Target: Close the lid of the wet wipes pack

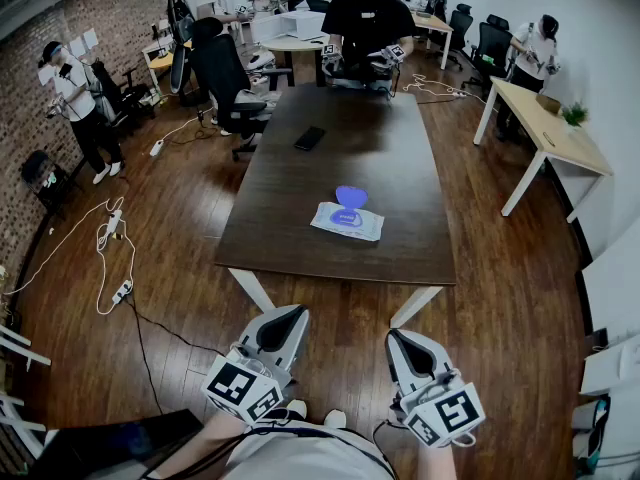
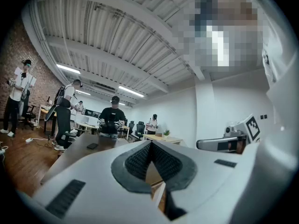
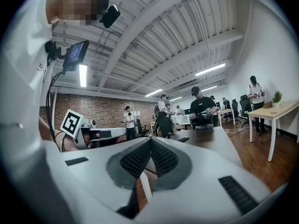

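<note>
In the head view the wet wipes pack (image 1: pixel 346 222), white with blue print, lies flat on the dark wooden table (image 1: pixel 300 238), near its front edge. The pack's blue lid (image 1: pixel 350 197) stands flipped up on its far side. Both grippers are held low and close to my body, well short of the table. The left gripper (image 1: pixel 287 316) and the right gripper (image 1: pixel 397 338) each have their jaws together with nothing between them. The left gripper view shows the left gripper (image 2: pixel 150 144) shut, and the right gripper view shows the right gripper (image 3: pixel 150 141) shut. Neither gripper view shows the pack.
A black phone (image 1: pixel 310 138) lies further back on the table. At the far end of the table stands a person (image 1: pixel 367 23) holding grippers. Left of the table are an office chair (image 1: pixel 225 73) and cables (image 1: pixel 115 258) on the floor. A white desk (image 1: pixel 545 128) stands at the right.
</note>
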{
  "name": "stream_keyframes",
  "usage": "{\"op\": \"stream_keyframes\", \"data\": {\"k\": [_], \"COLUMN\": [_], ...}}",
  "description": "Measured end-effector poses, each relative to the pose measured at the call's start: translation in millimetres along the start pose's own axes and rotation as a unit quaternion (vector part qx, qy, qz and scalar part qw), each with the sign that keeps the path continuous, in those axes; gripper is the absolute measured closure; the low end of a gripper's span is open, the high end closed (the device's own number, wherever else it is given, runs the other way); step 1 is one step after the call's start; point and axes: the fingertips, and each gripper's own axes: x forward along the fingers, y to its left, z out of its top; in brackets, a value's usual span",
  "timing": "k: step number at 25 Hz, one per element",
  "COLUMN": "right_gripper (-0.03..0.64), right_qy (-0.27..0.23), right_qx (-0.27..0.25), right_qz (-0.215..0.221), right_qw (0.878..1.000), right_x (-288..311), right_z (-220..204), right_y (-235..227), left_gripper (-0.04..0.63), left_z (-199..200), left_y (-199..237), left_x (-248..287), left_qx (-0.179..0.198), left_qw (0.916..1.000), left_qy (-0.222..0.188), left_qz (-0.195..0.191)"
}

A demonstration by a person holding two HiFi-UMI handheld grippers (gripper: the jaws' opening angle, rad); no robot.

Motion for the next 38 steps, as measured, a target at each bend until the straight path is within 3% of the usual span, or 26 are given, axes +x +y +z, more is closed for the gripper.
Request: {"op": "stream_keyframes", "data": {"k": [11, 19, 27, 38], "right_gripper": [0.609, 0.609, 0.609, 0.609], "right_qy": [0.014, 0.027, 0.038, 0.065], "right_qx": [-0.001, -0.002, 0.0, -0.005], "right_qz": [0.013, 0.015, 0.001, -0.005], "right_qw": [1.0, 1.0, 0.999, 0.998], "right_x": [-18, -7, 39, 189], "right_z": [-13, -19, -26, -26], "right_y": [-11, -26, -64, -144], "left_gripper": [0.594, 0.594, 0.594, 0.594], "left_z": [-15, -25, -33, -40], "left_y": [-23, -14, 28, 147], "left_x": [7, 26, 76, 187], "left_qx": [-0.004, -0.011, -0.019, -0.029], "left_qw": [0.9999, 0.9998, 0.9996, 0.9979], "left_qy": [0.012, 0.015, 0.018, 0.053], "left_qz": [0.001, -0.002, -0.009, -0.025]}}
